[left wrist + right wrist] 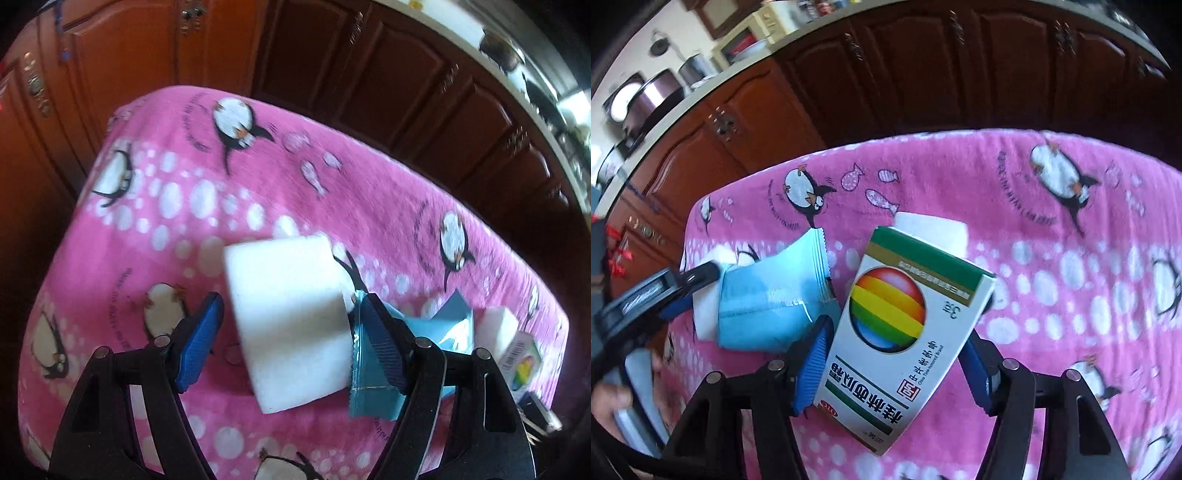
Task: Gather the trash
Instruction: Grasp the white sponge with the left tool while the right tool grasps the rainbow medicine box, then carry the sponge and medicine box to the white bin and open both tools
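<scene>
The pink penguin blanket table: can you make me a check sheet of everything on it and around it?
Surface: pink penguin blanket covering the table.
Job's things: big white foam block; blue packet partly on top of it; white medicine box with a rainbow ball; a second white foam block behind the box.
Clutter: nothing seen.
Grippers: left gripper straddles the big foam block, a gap showing at one pad; right gripper straddles the medicine box, contact unclear.
Cables: nothing seen.
Surroundings: brown wooden cabinets; counter with metal pots; a hand on the left gripper.
</scene>
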